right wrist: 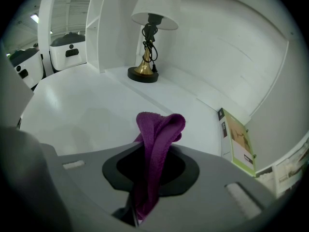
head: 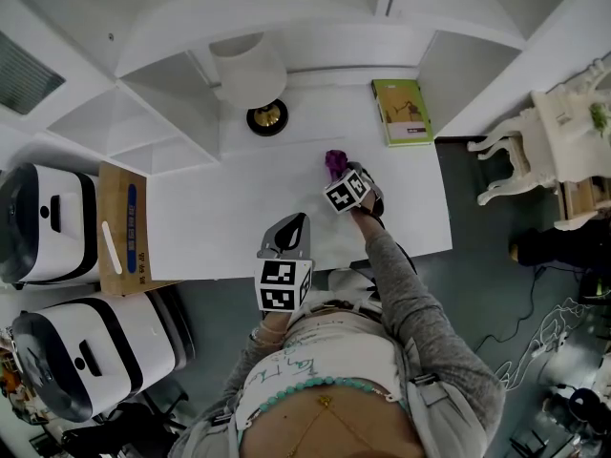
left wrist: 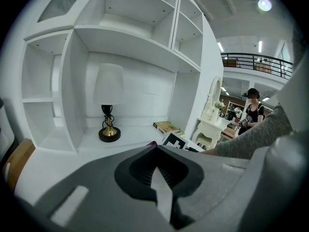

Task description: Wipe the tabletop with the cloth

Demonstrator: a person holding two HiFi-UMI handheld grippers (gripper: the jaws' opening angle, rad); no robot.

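Purple cloth (right wrist: pixel 159 124) pinched in right gripper (right wrist: pixel 152 178), left gripper (left wrist: pixel 157 153) closed empty, distant person (left wrist: pixel 252 112) only in left gripper view

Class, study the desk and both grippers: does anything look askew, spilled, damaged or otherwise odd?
Nothing stands out. The lamp stands upright, the green book lies flat at the back right, and the tabletop shows no spill. The purple cloth is bunched in the right gripper, clamped between its jaws.

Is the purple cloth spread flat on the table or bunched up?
Bunched: the cloth is clamped in folds between the right gripper's fingers.
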